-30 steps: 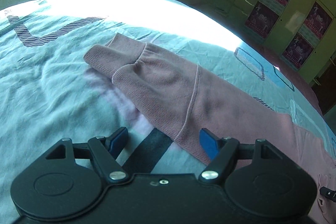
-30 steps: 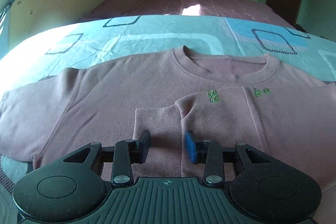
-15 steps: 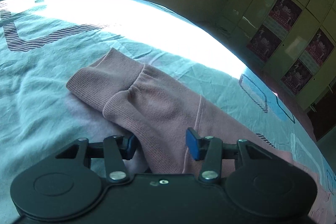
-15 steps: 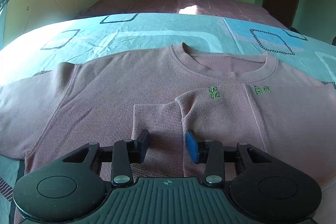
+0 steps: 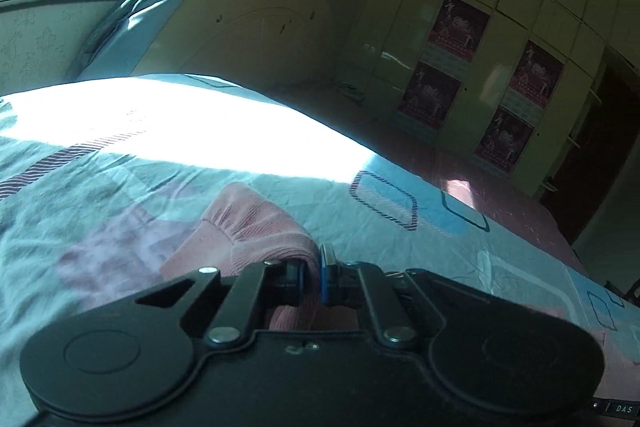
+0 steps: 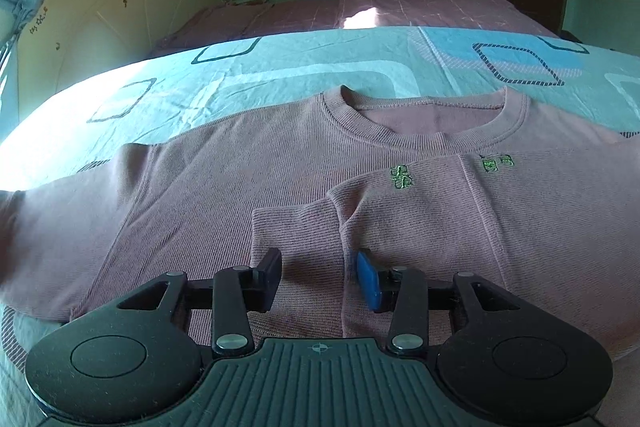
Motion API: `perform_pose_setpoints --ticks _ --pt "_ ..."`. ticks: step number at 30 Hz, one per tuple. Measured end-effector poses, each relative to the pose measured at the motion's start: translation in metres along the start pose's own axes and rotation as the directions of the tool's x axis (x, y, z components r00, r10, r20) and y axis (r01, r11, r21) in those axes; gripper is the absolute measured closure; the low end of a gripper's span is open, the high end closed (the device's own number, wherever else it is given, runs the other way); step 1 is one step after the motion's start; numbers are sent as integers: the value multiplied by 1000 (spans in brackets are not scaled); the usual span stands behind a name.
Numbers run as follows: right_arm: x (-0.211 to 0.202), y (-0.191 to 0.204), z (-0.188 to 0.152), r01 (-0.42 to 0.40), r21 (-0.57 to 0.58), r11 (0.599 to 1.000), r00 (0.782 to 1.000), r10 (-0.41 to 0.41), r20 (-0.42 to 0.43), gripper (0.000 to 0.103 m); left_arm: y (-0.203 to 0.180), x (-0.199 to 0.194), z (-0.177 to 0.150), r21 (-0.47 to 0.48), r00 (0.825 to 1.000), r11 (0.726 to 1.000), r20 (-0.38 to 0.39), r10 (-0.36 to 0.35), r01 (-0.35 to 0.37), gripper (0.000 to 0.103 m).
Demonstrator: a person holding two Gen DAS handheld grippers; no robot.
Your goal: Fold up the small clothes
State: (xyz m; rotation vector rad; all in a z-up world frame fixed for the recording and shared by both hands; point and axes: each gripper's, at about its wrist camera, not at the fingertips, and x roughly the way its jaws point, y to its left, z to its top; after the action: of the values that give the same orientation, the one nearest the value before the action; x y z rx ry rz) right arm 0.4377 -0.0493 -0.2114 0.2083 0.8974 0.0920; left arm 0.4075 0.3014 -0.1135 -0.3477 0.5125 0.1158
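Since a second ago, closed left gripper on pink sweater's outstretched left cuff and lifted; right sleeve already folded, beneath parted right gripper; left sleeve and body folds remaining.

Sunlit turquoise bedsheet, cream headboard, green postered wardrobe.

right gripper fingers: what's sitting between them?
In the right wrist view, the open right gripper straddles the ribbed cuff of the folded-over sleeve, lying flat on the pink sweater. Nothing else lies there.
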Motion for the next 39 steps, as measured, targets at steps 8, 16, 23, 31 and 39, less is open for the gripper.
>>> perform_pose_setpoints --ticks 8,16,23,31,39 --pt "-34 -30 1 -29 34 999 998 27 61 61 -149 -10 -29 243 948 916 -82 -309 319 96" --pt "-75 -95 -1 -19 104 994 995 9 100 61 -267 5 -123 410 873 772 -255 -415 487 95" --pt "-94 -118 -6 -76 113 991 993 65 102 61 -285 -1 -179 506 867 710 -370 -333 489 28" --pt "-96 -70 -4 -181 -29 983 978 184 97 61 -236 -29 -157 509 934 791 -287 -214 338 24" --pt "-65 -7 -28 -143 -266 953 987 157 30 61 -160 -18 -135 440 970 891 -244 0 111 35"
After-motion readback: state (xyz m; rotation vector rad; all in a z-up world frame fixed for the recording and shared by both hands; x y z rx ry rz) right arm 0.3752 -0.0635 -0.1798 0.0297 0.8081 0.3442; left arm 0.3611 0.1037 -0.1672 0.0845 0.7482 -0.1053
